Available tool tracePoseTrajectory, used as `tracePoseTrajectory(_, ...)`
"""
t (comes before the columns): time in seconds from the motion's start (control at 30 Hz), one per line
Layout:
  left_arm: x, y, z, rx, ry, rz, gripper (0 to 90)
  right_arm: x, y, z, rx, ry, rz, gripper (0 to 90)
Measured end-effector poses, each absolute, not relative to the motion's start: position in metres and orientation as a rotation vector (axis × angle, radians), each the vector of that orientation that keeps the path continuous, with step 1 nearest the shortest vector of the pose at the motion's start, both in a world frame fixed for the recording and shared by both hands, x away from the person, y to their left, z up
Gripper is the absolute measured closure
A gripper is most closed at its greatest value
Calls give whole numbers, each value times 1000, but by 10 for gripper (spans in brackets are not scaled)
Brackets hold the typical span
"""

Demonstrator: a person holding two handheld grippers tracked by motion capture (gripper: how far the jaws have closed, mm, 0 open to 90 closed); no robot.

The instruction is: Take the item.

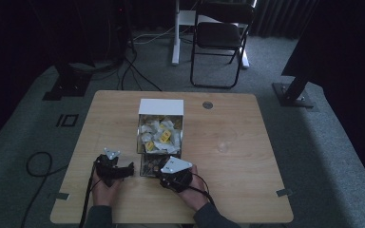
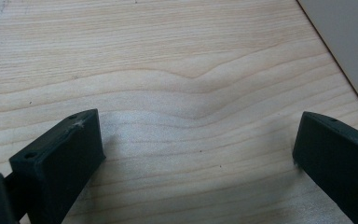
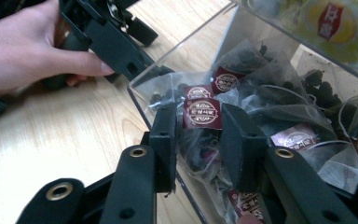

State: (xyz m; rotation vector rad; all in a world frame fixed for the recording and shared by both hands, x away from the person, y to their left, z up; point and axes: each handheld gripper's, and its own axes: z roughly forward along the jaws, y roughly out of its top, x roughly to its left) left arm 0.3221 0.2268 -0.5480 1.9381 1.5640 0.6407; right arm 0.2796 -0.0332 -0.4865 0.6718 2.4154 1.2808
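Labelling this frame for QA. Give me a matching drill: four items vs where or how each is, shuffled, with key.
Items:
1. left tool
2. right tool
3. glass
4. chair

States:
A. on the floor beyond the table
B. jaws wide apart over bare wood
C. empty, on the table to the right of the box
D. jaws astride a tea bag tag inside the clear bin

Pairs: 1-B, 2-D, 3-C, 4-A

Pale, matt wood-grain counter [image 2: 177, 70]; clear, glossy plastic box [image 3: 177, 65] holding translucent mesh tea bags [image 3: 261, 70] with dark red paper tags [image 3: 202, 113]; matt black plastic right gripper [image 3: 198, 133].
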Motion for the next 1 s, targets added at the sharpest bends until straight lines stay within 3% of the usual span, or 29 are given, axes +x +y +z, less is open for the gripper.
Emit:
tracePoseTrajectory(0.37, 322, 227, -548, 1938, 1564, 641, 20, 278, -34, -483, 673, 2402, 1296, 880)
tracePoseTrajectory(1.0, 322, 227, -548, 1939, 1564, 640, 19, 274, -44, -471, 683, 2365, 1365, 897)
